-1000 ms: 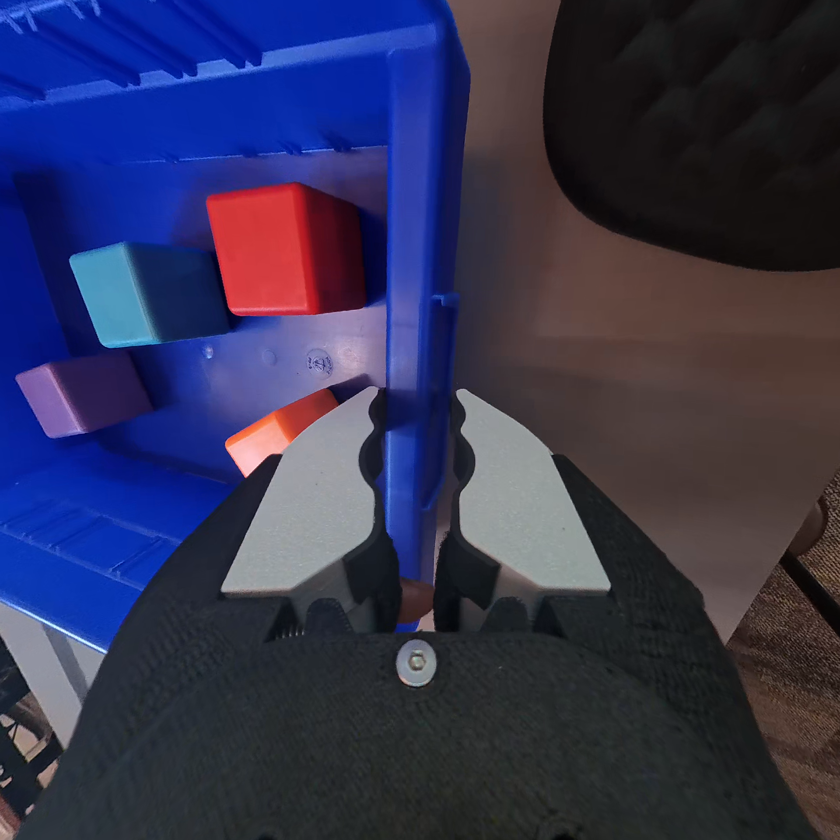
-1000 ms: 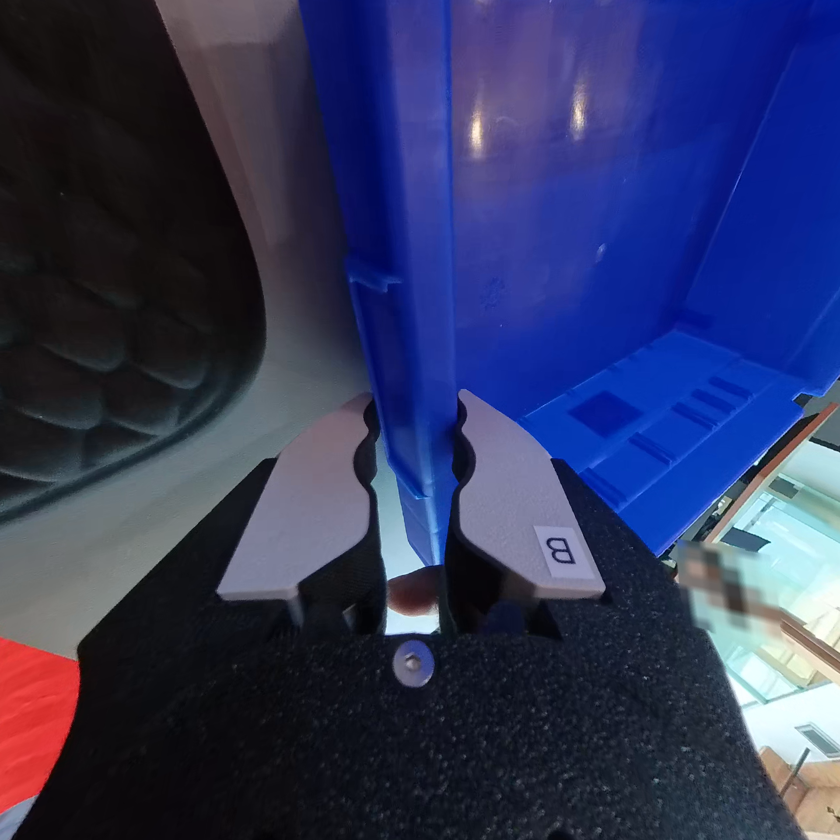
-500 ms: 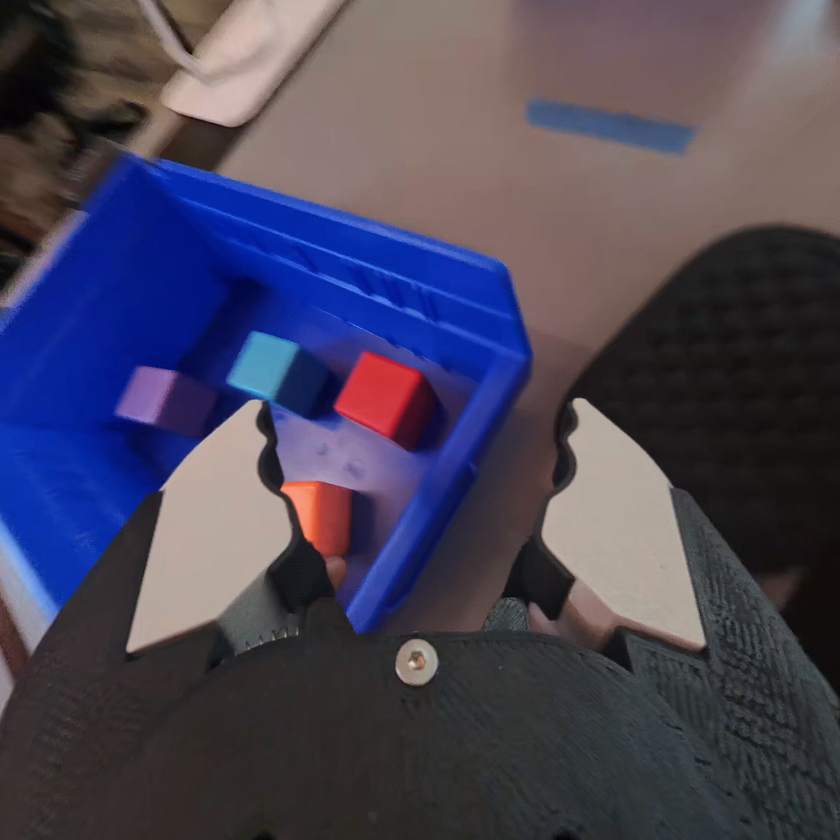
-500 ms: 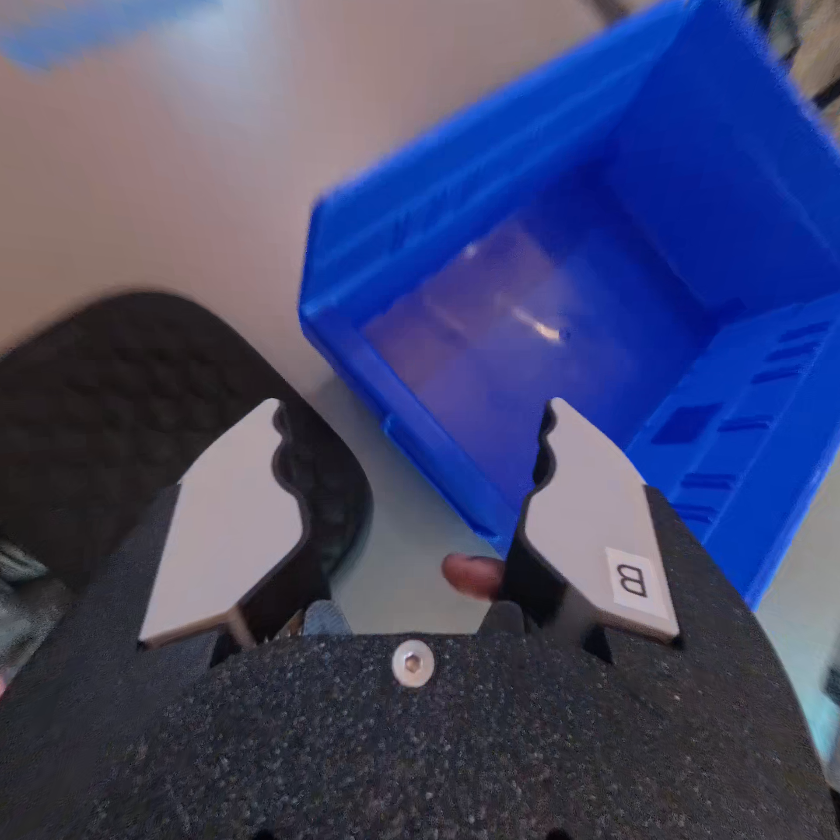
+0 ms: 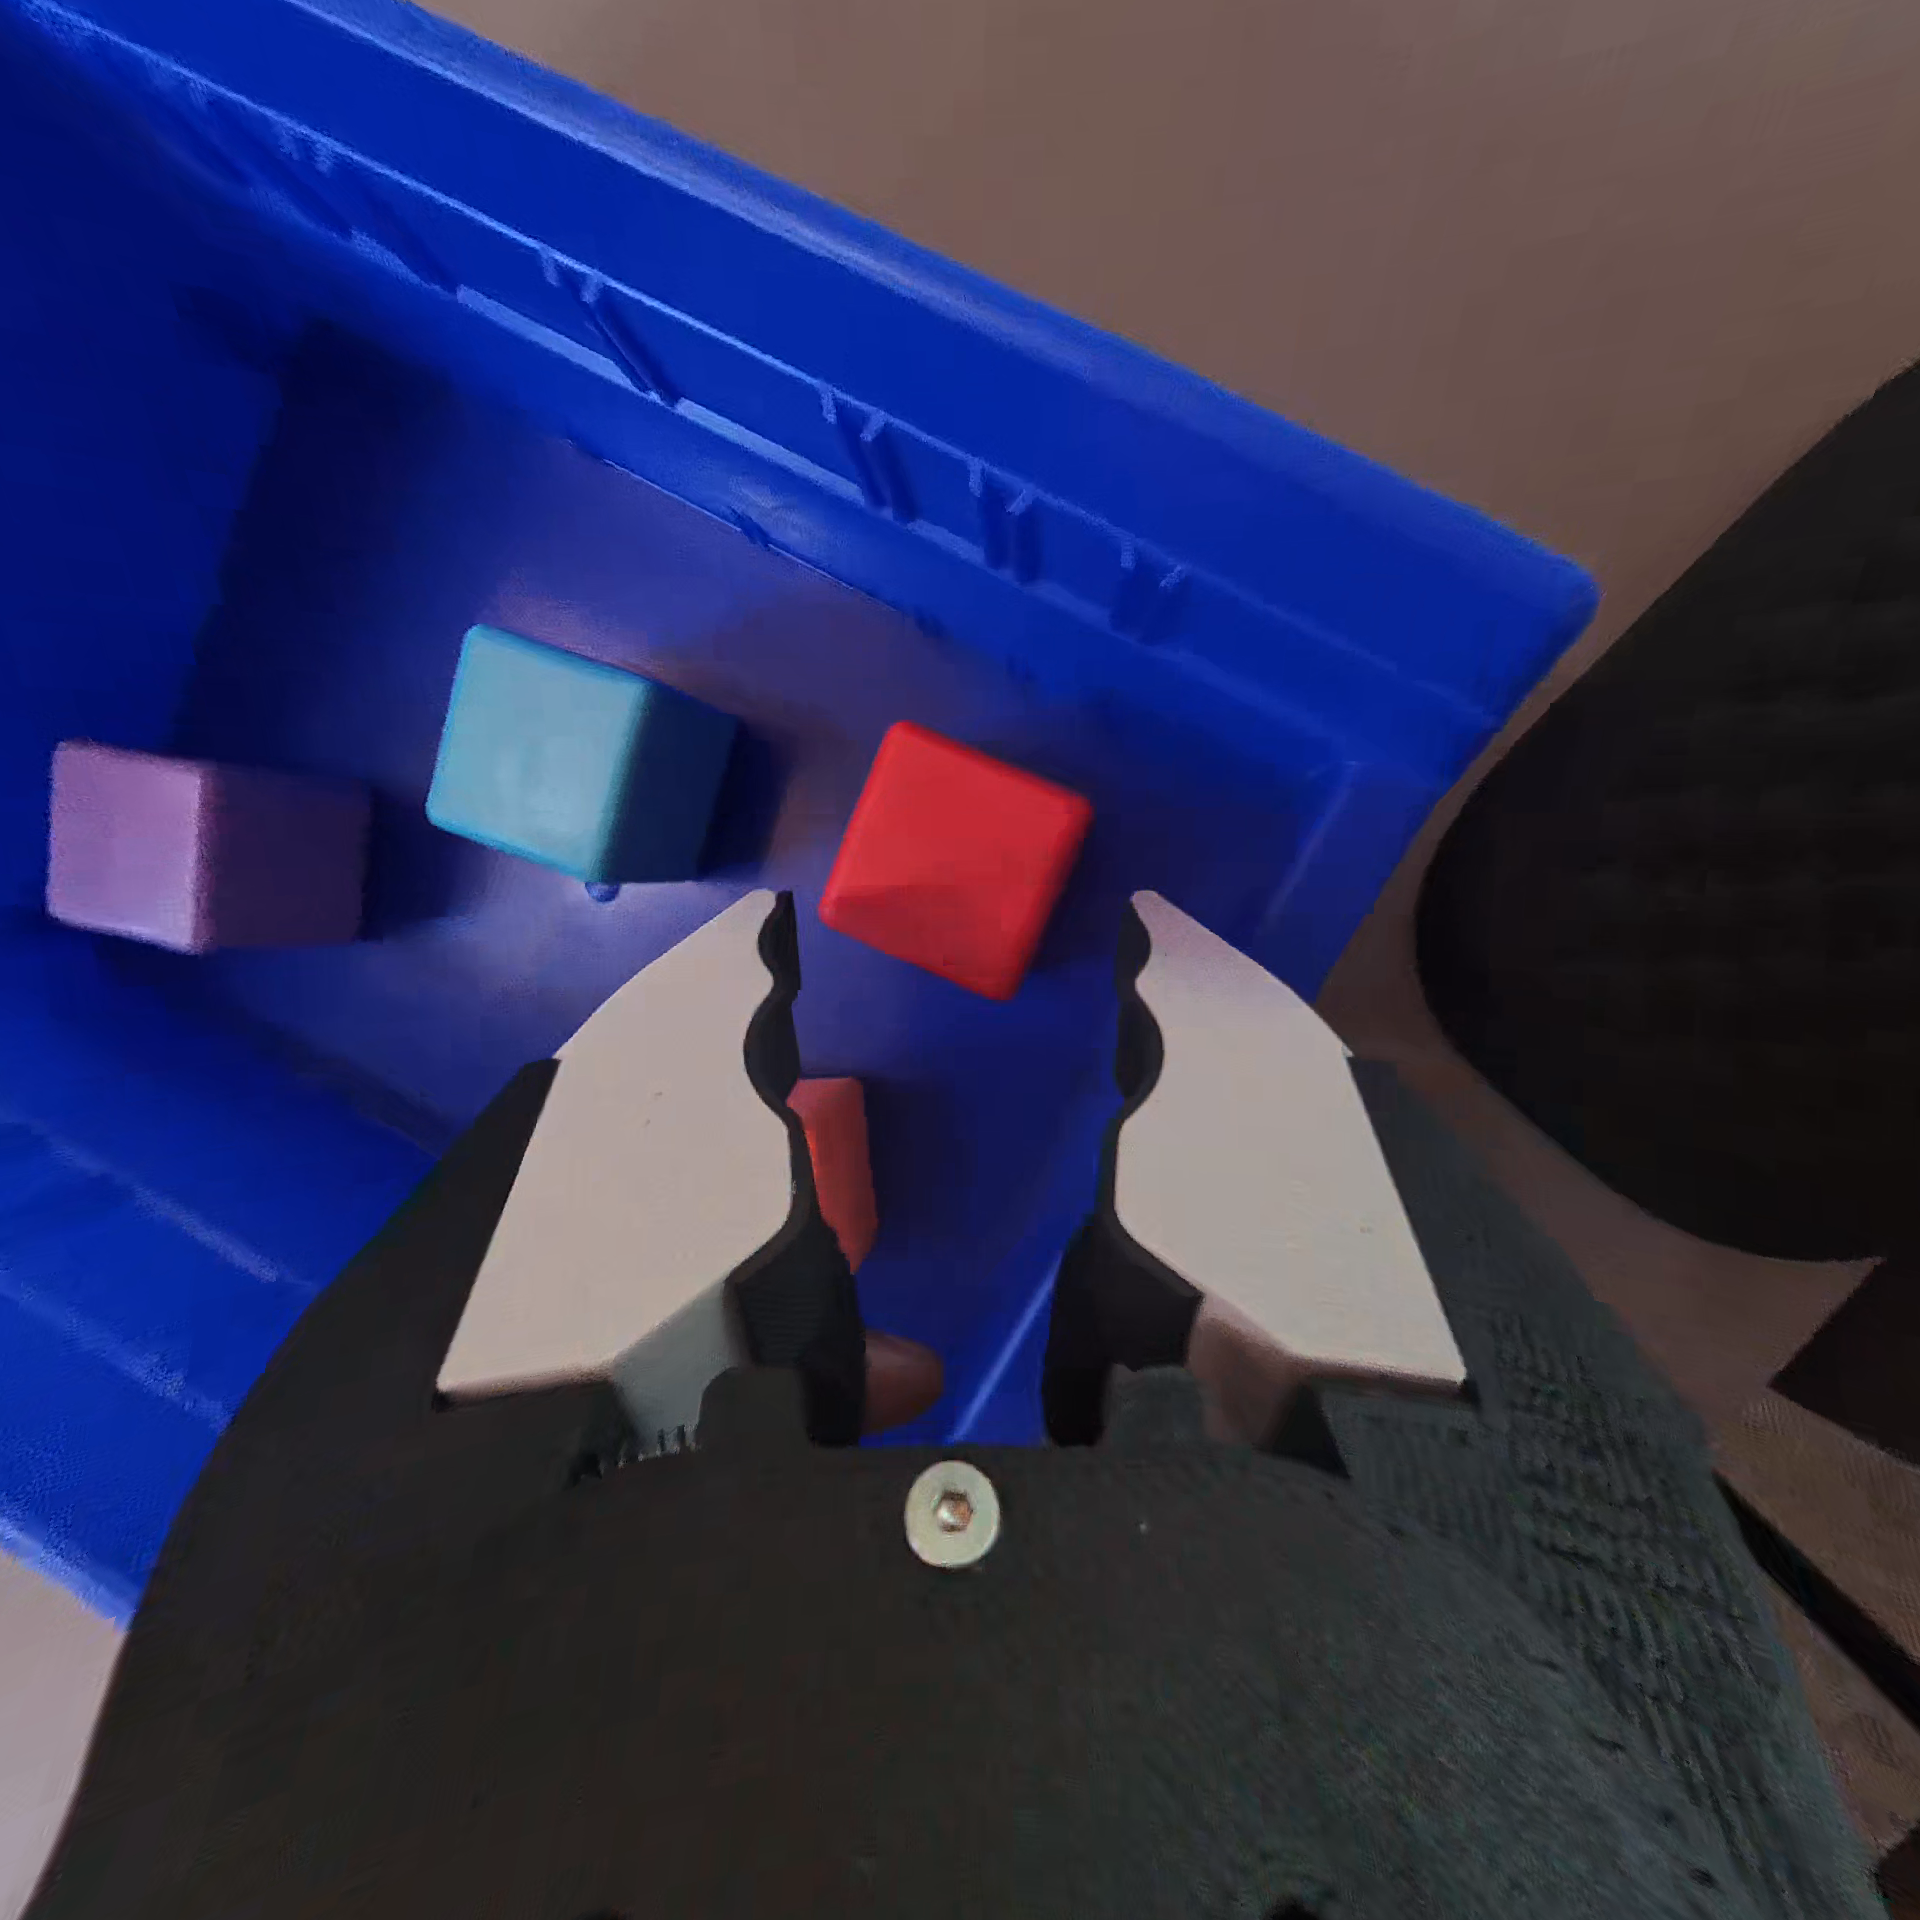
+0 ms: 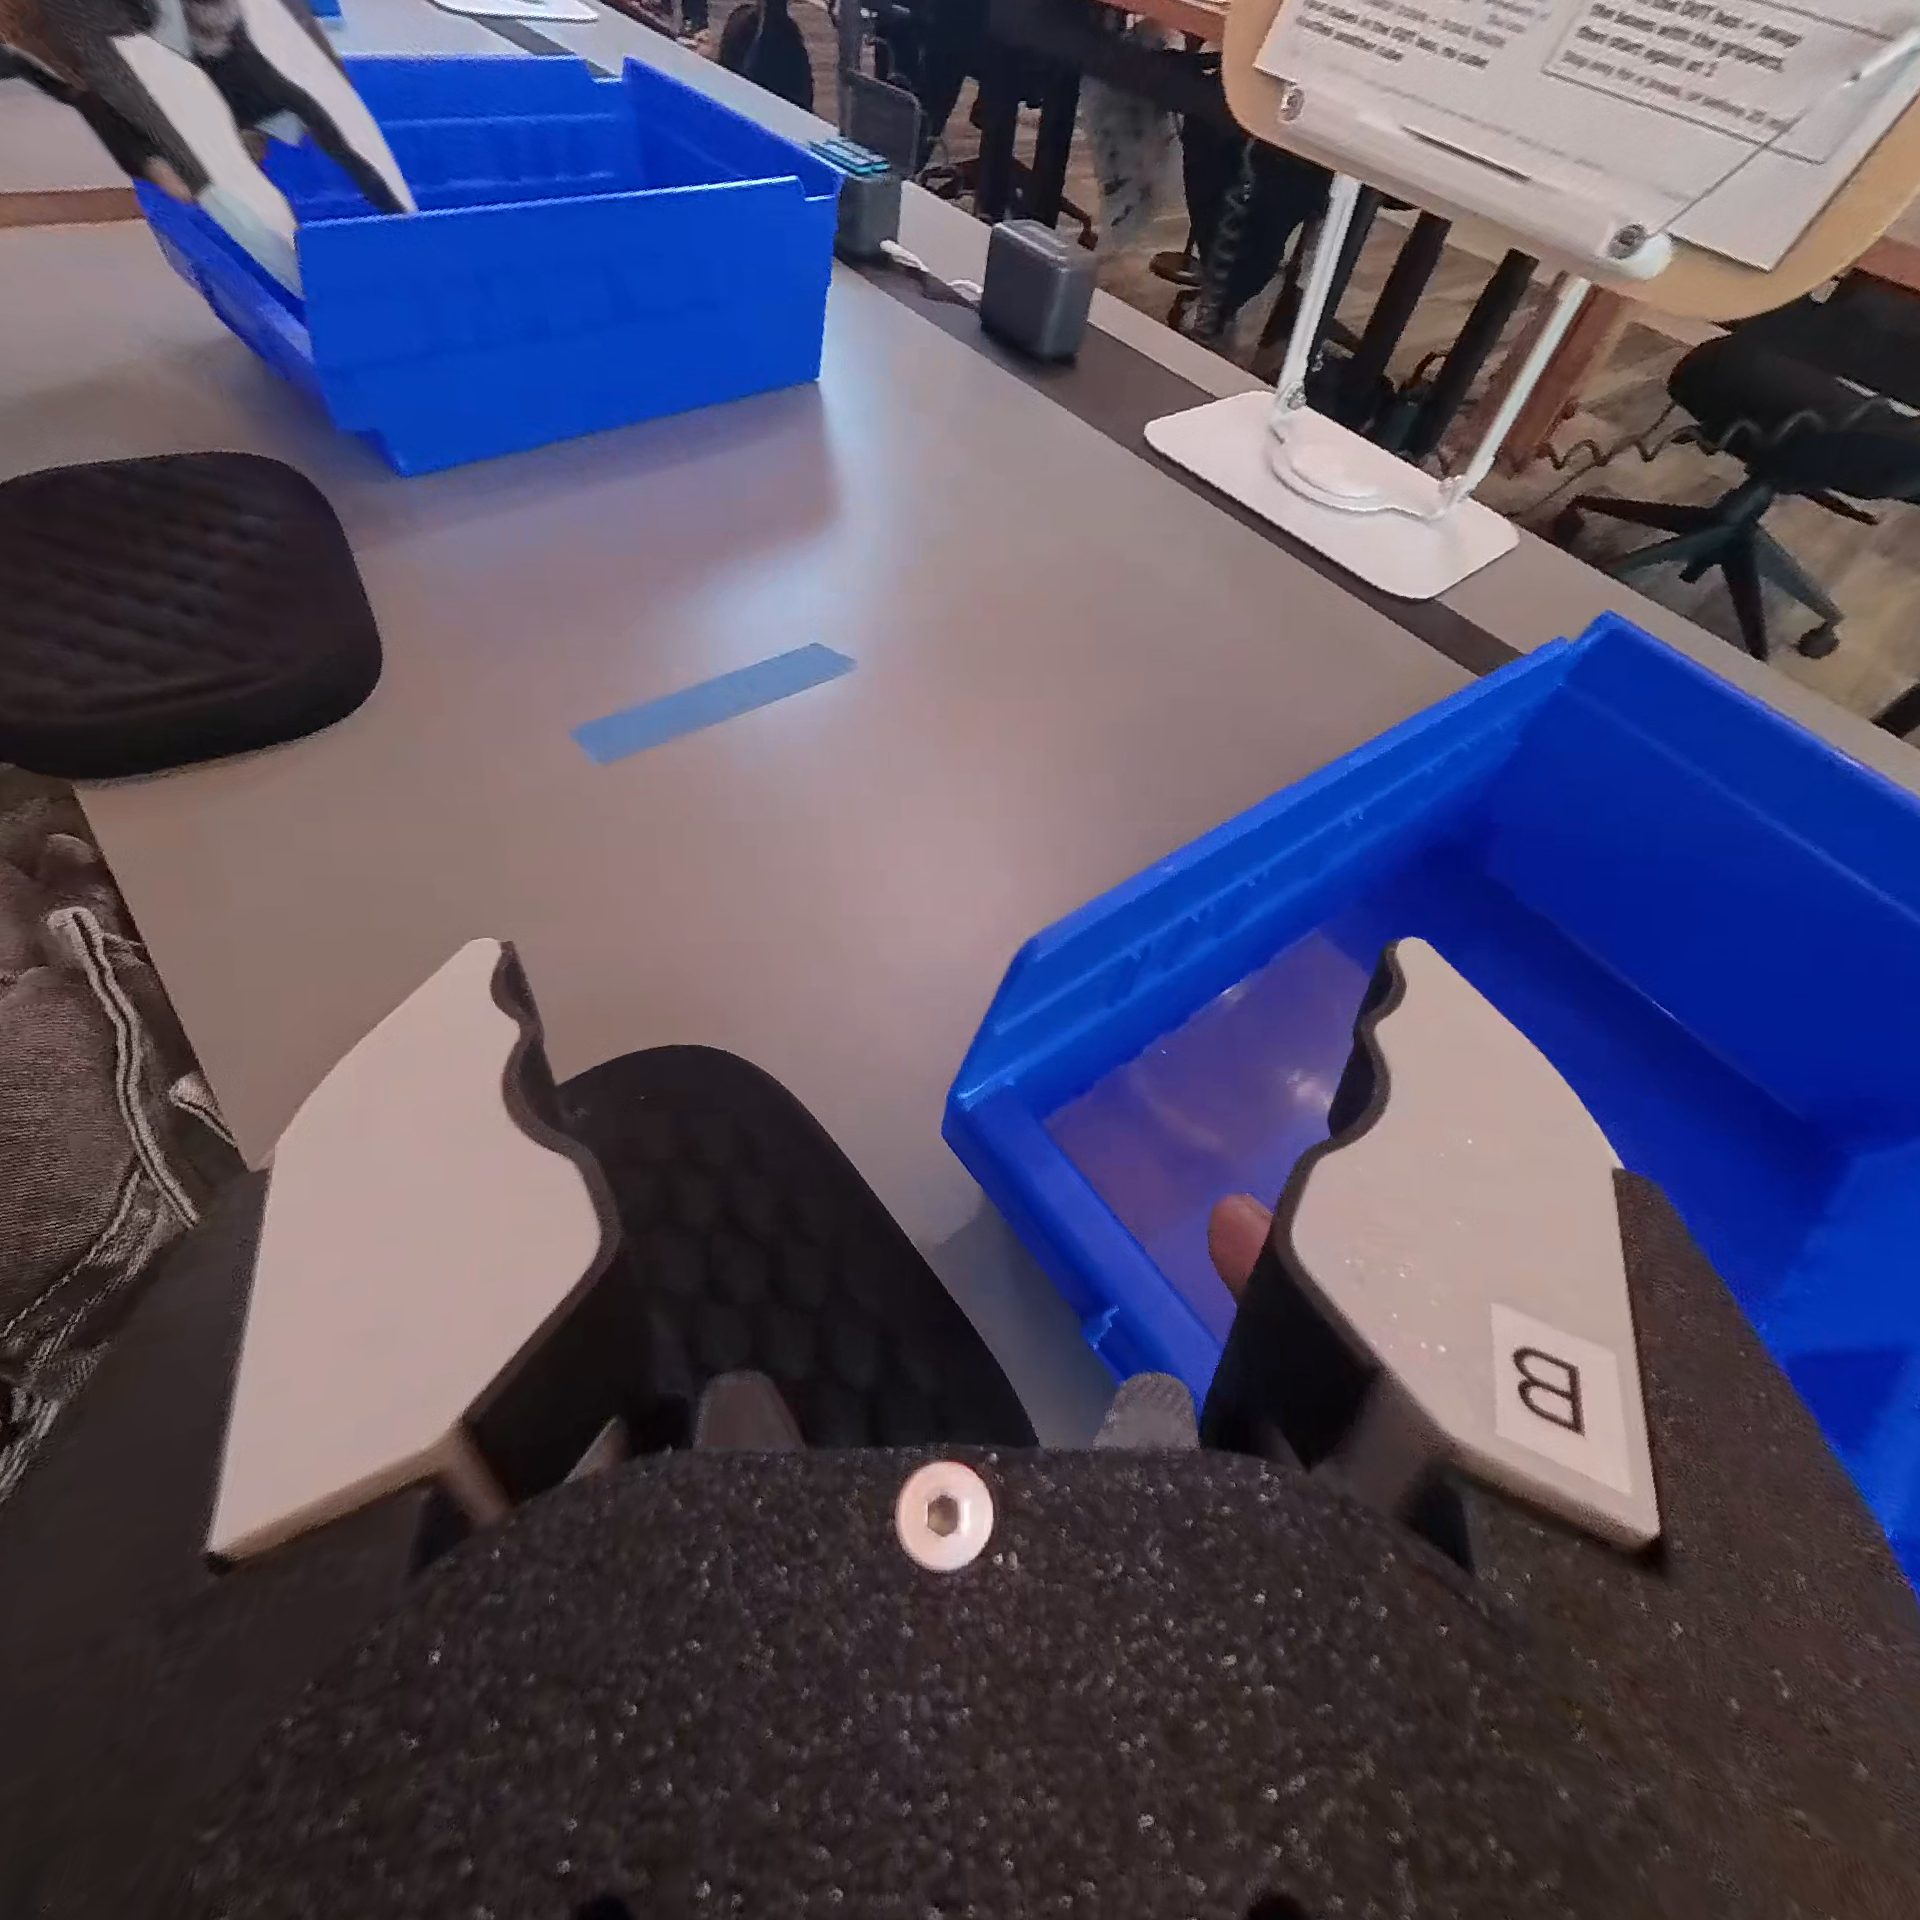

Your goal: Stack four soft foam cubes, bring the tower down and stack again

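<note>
In the left wrist view four foam cubes lie apart in a blue bin point(image 5: 1351, 644): a purple cube point(image 5: 197, 847), a teal cube point(image 5: 566, 764), a red cube point(image 5: 951, 857) and an orange cube point(image 5: 836, 1158) partly hidden behind my left finger. My left gripper point(image 5: 956, 914) is open and empty inside the bin, its tips just short of the red cube. My right gripper point(image 6: 945, 951) is open and empty over the table's front edge, beside a second, empty blue bin point(image 6: 1195, 914). The left gripper also shows far off in the right wrist view point(image 6: 244, 135), over the first bin point(image 6: 561, 281).
A grey table point(image 6: 831, 520) carries a blue tape strip point(image 6: 712, 701), two black padded rests point(image 6: 156, 608) point(image 6: 769, 1226), a white document stand point(image 6: 1340, 488) and small grey boxes point(image 6: 1034, 291). Office chairs stand beyond the far edge. Fabric point(image 6: 83, 1039) lies at the left. There is about 50 cm between the tips of the two grippers. My left gripper's tips are some 5 cm from the teal cube point(image 5: 566, 764).
Both grippers let go of the bin walls and opened. The left one moved into the bin over the cubes and narrowed. The right one pulled back and rose, looking across the table.
</note>
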Demonstrator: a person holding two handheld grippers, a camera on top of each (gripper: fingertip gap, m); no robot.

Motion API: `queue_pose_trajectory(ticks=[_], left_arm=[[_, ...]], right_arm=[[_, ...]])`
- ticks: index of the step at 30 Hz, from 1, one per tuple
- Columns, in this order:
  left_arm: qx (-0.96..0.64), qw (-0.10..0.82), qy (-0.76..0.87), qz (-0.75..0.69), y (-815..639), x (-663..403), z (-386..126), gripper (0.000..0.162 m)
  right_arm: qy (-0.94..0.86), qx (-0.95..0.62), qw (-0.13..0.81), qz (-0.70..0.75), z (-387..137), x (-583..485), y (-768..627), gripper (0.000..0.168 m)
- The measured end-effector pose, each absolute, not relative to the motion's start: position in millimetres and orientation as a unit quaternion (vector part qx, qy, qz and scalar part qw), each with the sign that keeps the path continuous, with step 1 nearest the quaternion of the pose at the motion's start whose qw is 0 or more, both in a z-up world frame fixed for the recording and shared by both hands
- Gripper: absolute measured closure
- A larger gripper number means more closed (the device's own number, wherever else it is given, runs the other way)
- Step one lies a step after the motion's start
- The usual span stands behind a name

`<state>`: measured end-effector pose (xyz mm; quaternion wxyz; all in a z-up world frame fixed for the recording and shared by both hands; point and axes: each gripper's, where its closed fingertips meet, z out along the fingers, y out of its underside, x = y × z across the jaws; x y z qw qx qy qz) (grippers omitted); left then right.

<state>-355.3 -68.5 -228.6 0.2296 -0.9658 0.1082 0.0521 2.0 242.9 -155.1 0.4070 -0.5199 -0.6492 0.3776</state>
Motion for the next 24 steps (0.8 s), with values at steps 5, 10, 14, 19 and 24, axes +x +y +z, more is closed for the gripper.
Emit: queue_pose_trajectory(ticks=[5, 10, 14, 19, 24], left_arm=[[-0.971, 0.172, 0.157, 0.051, -62.1, -360.3, -253.2, 0.110], [-0.965, 0.242, 0.092, 0.029, -55.1, -361.2, -238.8, 0.112], [-0.880, 0.472, -0.014, 0.049, -35.1, -368.5, -175.5, 0.113], [-0.677, 0.734, -0.010, -0.042, -22.5, -304.6, -78.3, 0.113], [-0.540, 0.828, 0.009, -0.148, -2.6, -235.8, -37.8, 0.113]], right_arm=[[-0.665, -0.510, 0.400, 0.371, -157.7, -1.2, 237.3, 0.026], [-0.666, -0.503, 0.388, 0.391, -153.2, -5.8, 225.7, 0.036], [-0.648, -0.496, 0.380, 0.435, -140.7, -23.3, 209.7, 0.047], [-0.599, -0.456, 0.348, 0.559, -100.3, -64.8, 172.7, 0.071], [-0.567, -0.405, 0.262, 0.668, -61.0, -116.6, 121.5, 0.084]])
